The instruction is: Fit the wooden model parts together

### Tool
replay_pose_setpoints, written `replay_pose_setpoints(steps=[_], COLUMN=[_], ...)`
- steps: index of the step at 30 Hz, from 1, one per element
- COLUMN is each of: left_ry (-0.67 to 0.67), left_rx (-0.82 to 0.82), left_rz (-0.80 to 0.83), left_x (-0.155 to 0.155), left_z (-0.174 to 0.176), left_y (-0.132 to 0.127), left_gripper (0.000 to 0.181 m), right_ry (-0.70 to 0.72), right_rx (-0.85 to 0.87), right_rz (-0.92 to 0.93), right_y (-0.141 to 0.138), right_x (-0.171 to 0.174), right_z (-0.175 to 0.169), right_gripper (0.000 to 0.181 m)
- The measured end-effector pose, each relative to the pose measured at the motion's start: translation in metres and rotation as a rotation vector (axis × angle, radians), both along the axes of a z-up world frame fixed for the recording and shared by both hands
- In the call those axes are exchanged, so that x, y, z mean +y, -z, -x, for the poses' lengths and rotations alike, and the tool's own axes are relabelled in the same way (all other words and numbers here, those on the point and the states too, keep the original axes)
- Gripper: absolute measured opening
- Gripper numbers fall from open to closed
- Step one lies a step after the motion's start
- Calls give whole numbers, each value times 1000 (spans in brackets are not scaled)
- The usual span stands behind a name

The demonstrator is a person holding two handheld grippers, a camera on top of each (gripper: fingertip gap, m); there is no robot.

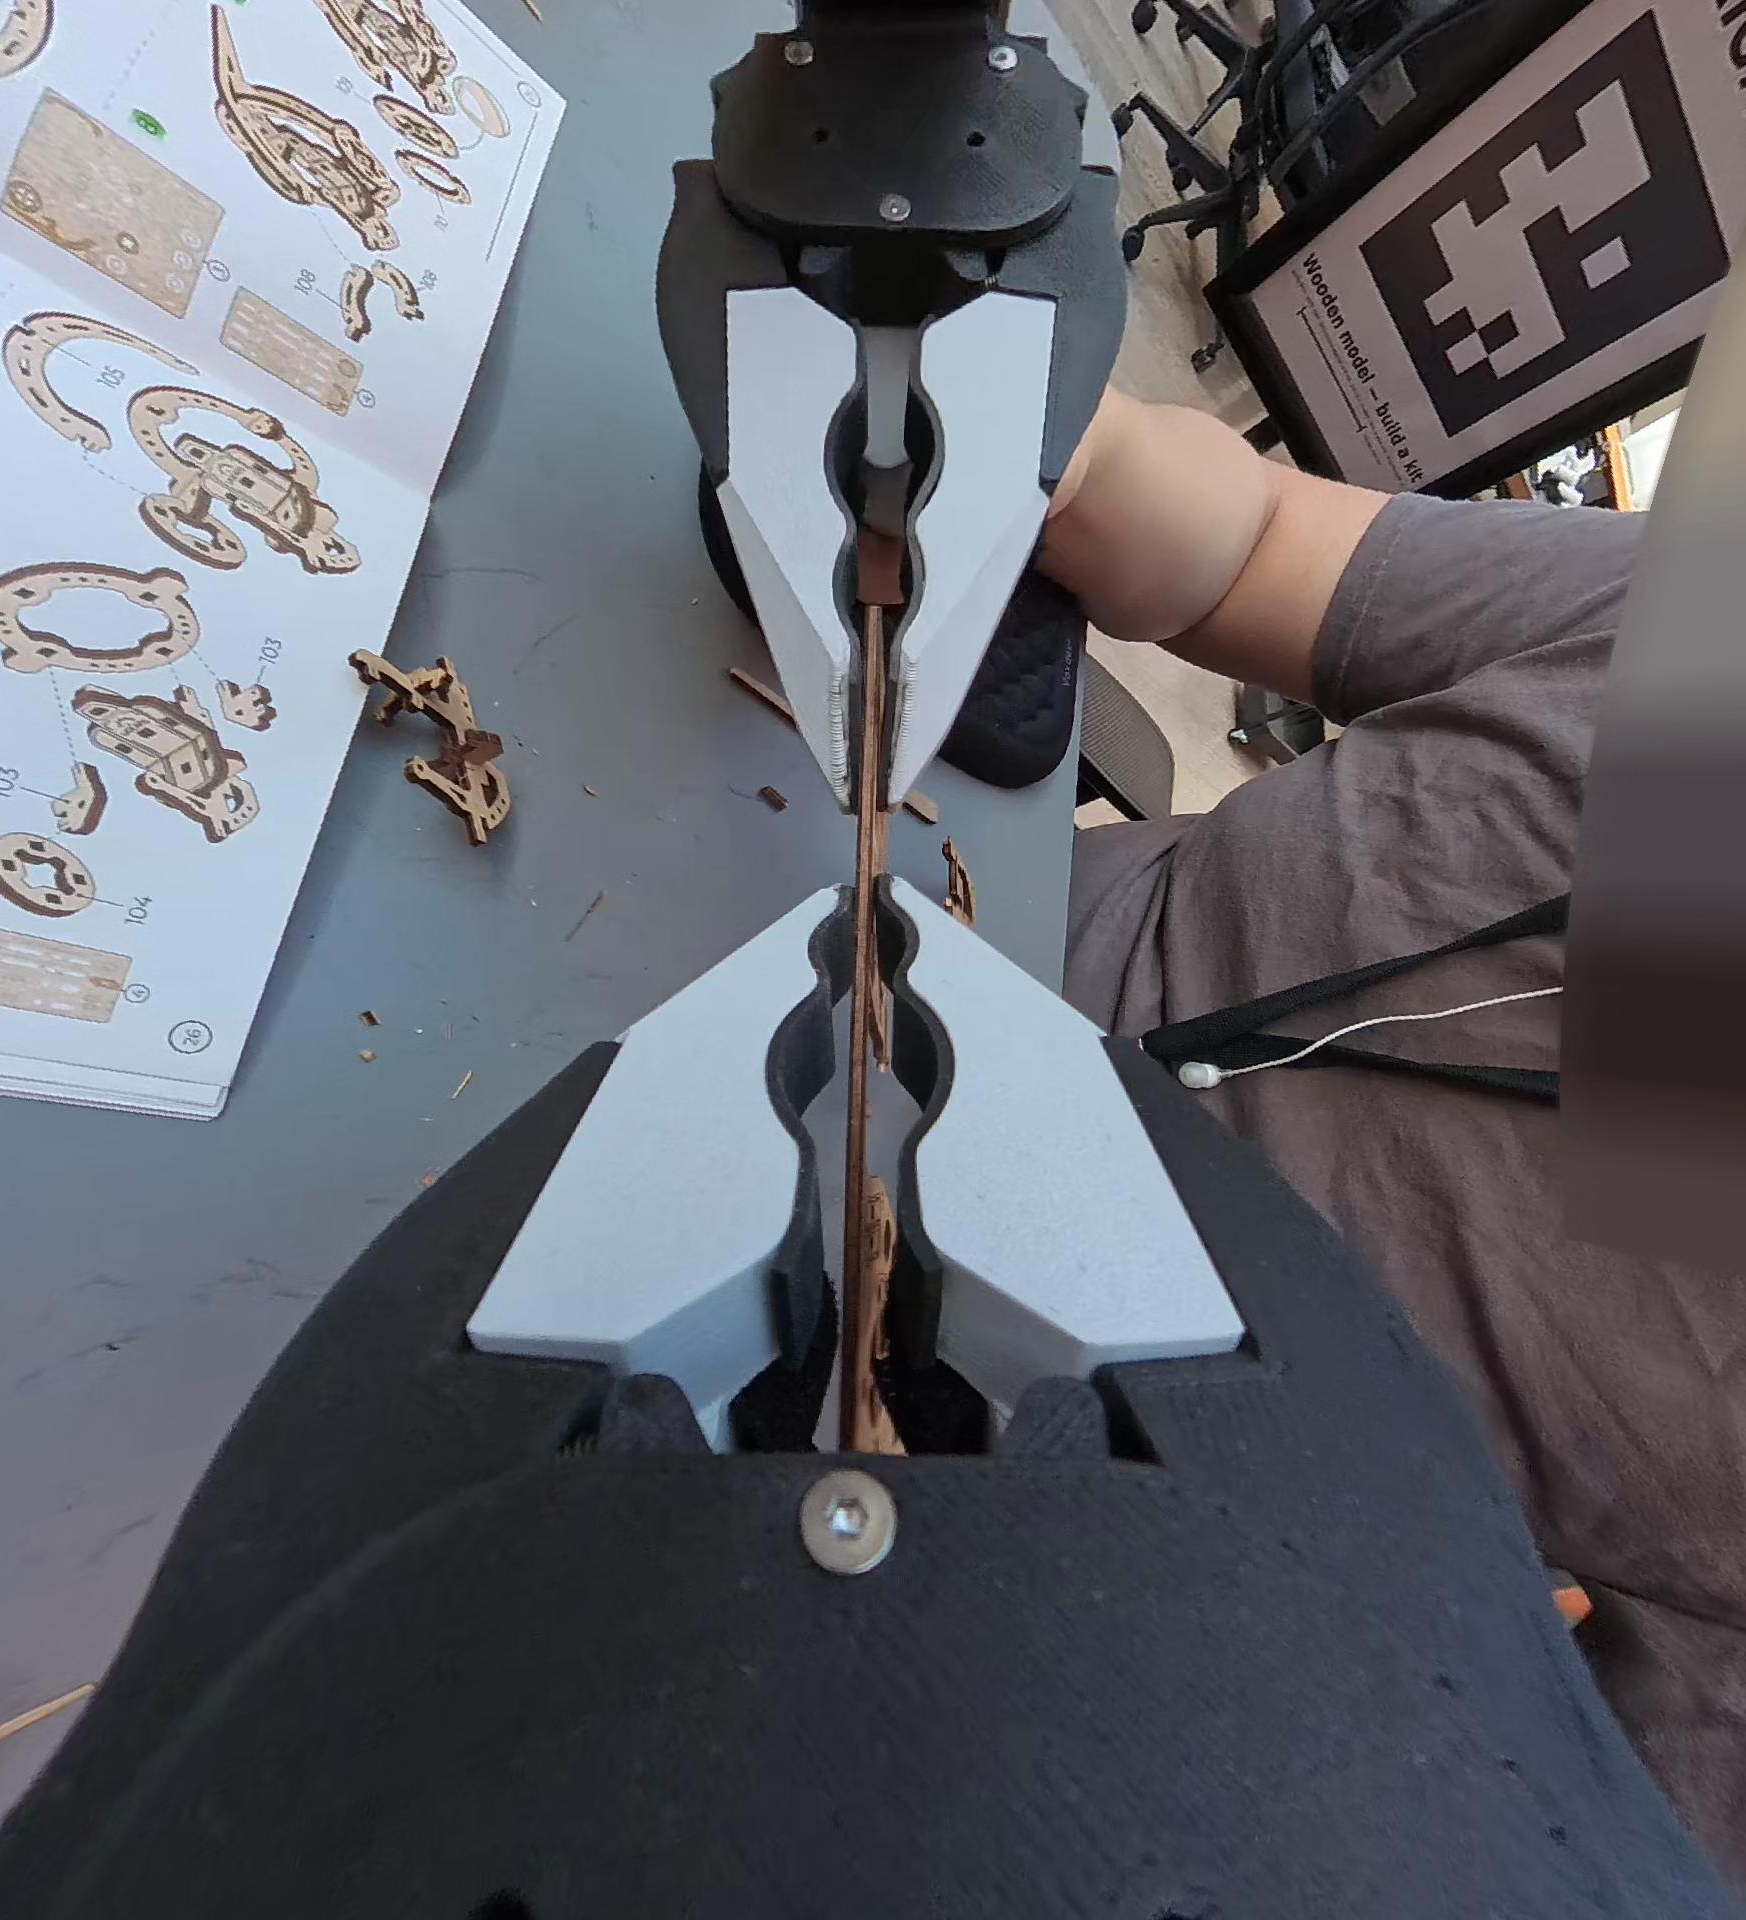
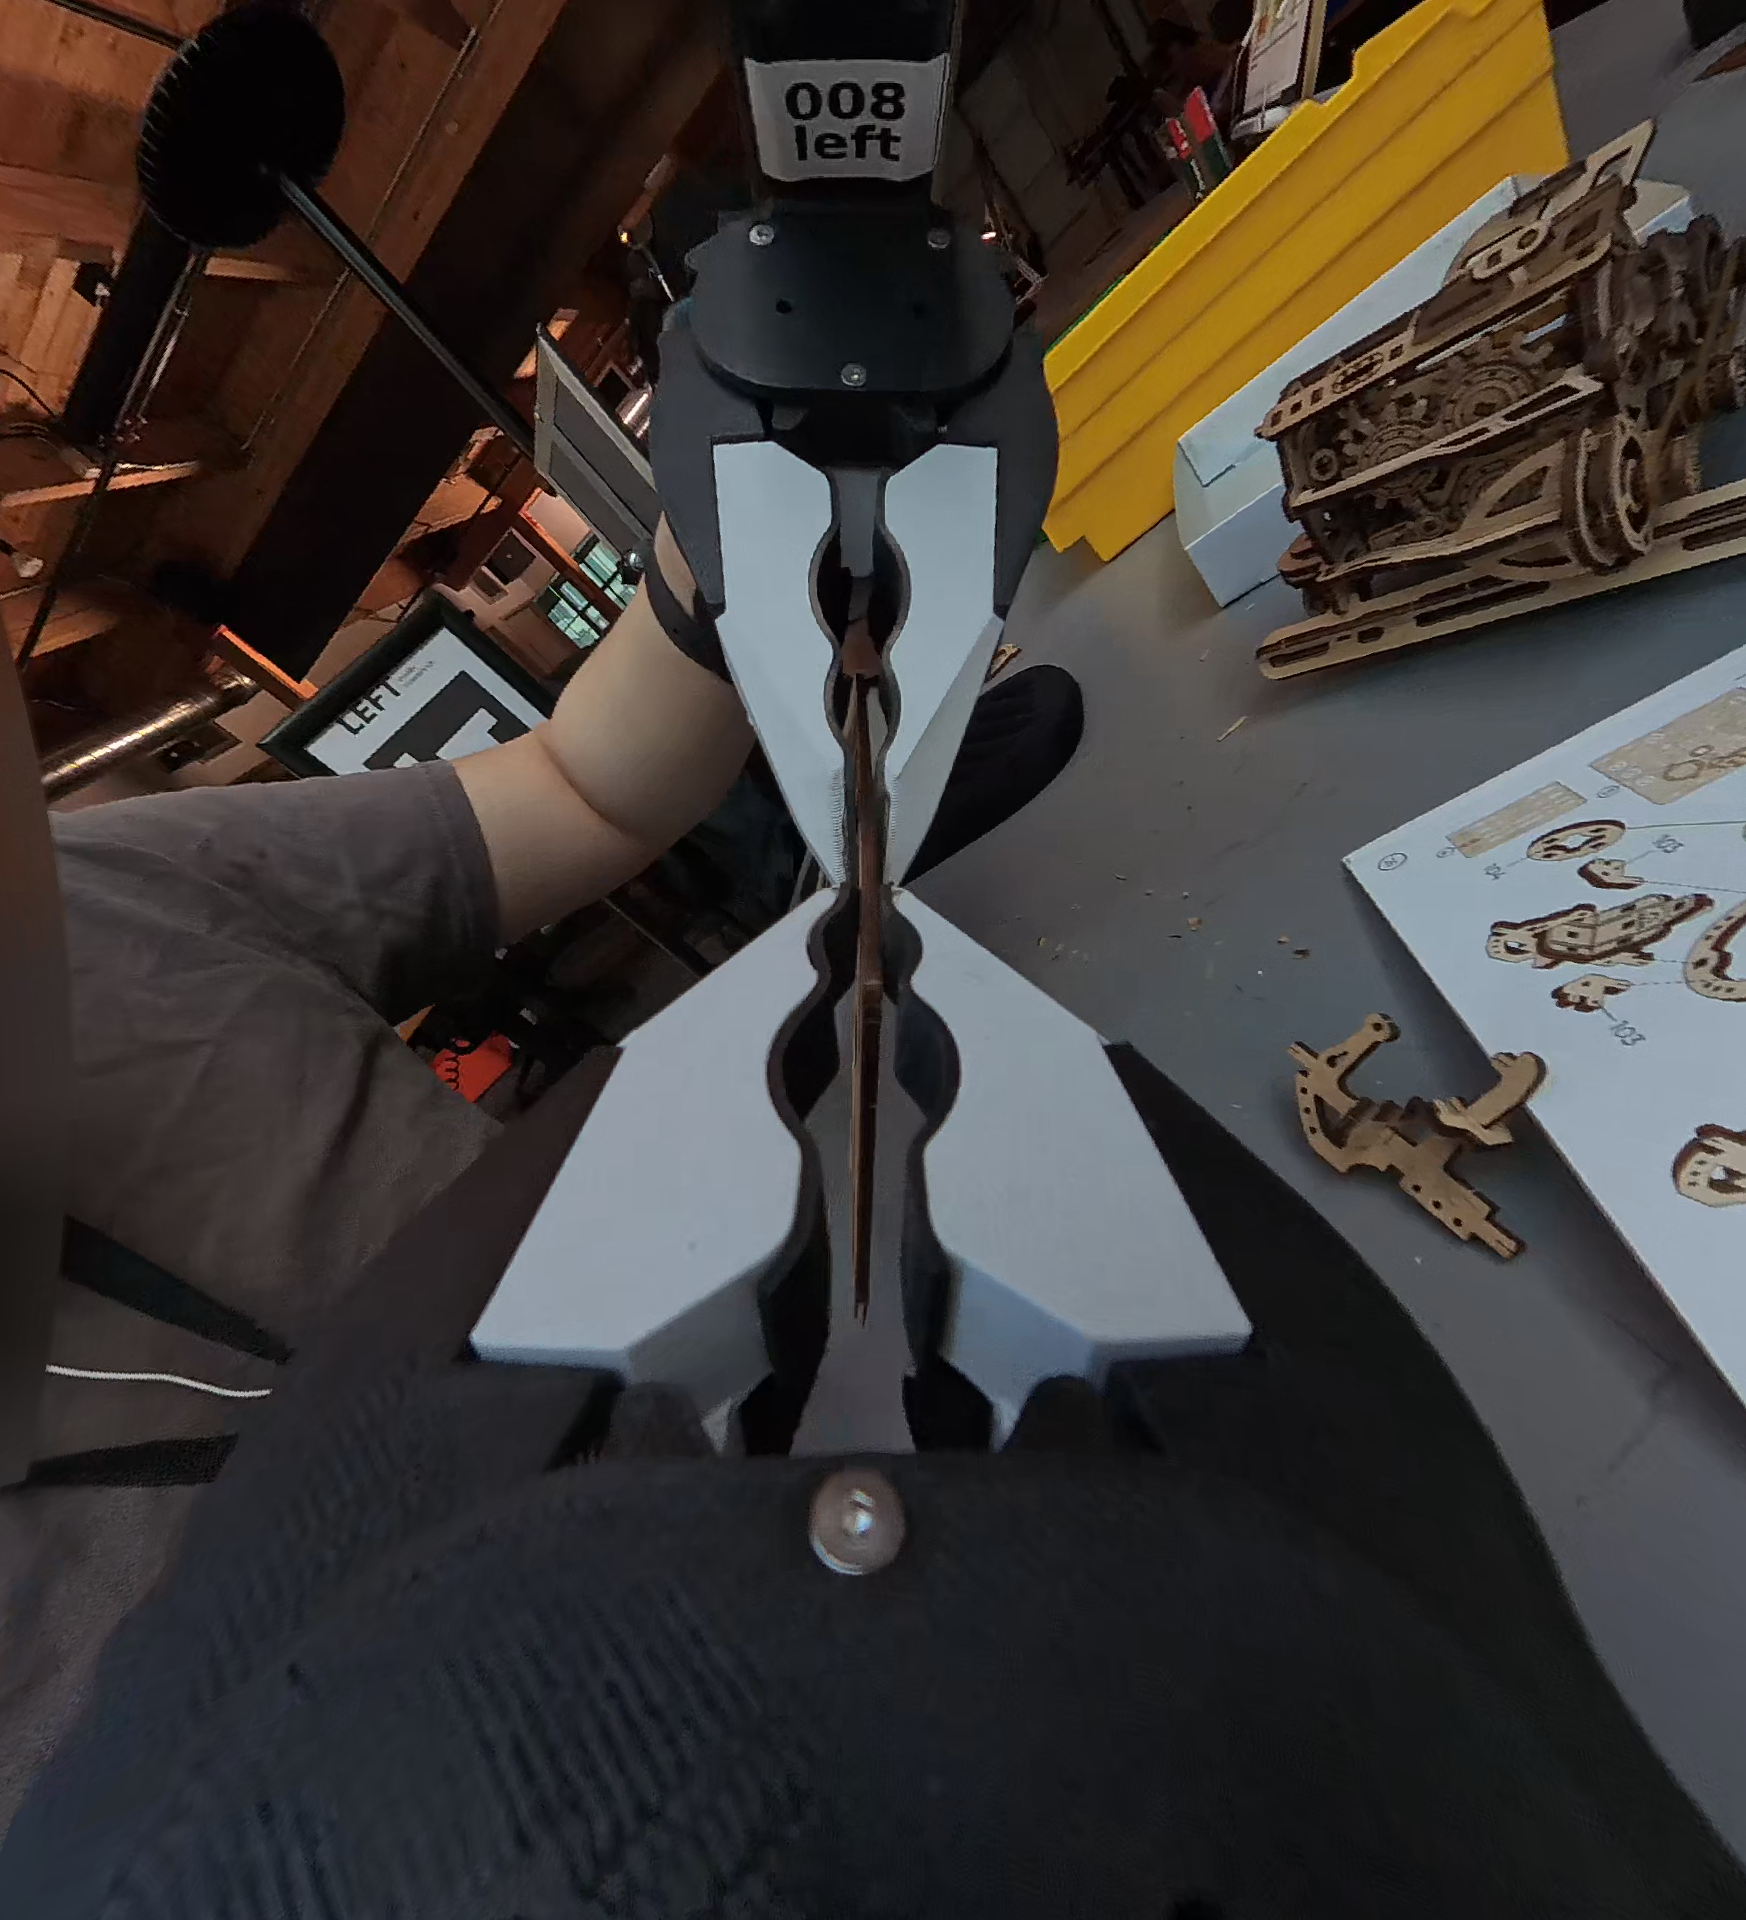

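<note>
A thin wooden model part (image 1: pixel 865 842) is seen edge-on, held in the air between both grippers, which face each other tip to tip. My left gripper (image 1: pixel 856 896) is shut on its near end. The right gripper (image 1: pixel 864 795) is shut on its far end. In the right wrist view my right gripper (image 2: pixel 861 914) clamps the same part (image 2: pixel 864 997), with the left gripper (image 2: pixel 864 868) opposite. A small built wooden sub-assembly (image 1: pixel 448 743) lies on the grey table (image 1: pixel 225 1299); it also shows in the right wrist view (image 2: pixel 1409 1132).
An open instruction booklet (image 1: pixel 173 520) lies beside the sub-assembly. A finished wooden model (image 2: pixel 1534 395), a white box (image 2: pixel 1222 509) and a yellow bin (image 2: pixel 1295 281) stand at the back. A black pad (image 1: pixel 1014 707) sits at the table edge. A person in a grey shirt (image 1: pixel 1368 1143) is close. My two grippers' fingertips are within a few centimetres of each other.
</note>
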State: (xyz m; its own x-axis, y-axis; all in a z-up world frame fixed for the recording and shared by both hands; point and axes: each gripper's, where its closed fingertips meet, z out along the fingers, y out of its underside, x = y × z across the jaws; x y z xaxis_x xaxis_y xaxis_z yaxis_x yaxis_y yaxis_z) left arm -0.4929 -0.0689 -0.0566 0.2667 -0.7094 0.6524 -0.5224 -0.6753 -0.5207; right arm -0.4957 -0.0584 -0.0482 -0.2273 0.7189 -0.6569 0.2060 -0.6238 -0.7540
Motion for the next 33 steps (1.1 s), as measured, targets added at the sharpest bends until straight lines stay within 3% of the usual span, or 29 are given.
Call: replay_pose_setpoints(steps=[14,27,33], left_ry=[-137,-103,-98], left_rx=[118,48,73], left_rz=[-128,-59,-105], left_x=[18,7,8], left_z=[3,-2,-5], left_y=[6,0,3], left_gripper=[14,1,4], right_ry=[67,50,28], right_rx=[-7,5,-8], right_rz=[100,35,29], right_y=[4,1,3], right_x=[11,6,2], right_z=[-1,0,0], right_gripper=[0,3,0])
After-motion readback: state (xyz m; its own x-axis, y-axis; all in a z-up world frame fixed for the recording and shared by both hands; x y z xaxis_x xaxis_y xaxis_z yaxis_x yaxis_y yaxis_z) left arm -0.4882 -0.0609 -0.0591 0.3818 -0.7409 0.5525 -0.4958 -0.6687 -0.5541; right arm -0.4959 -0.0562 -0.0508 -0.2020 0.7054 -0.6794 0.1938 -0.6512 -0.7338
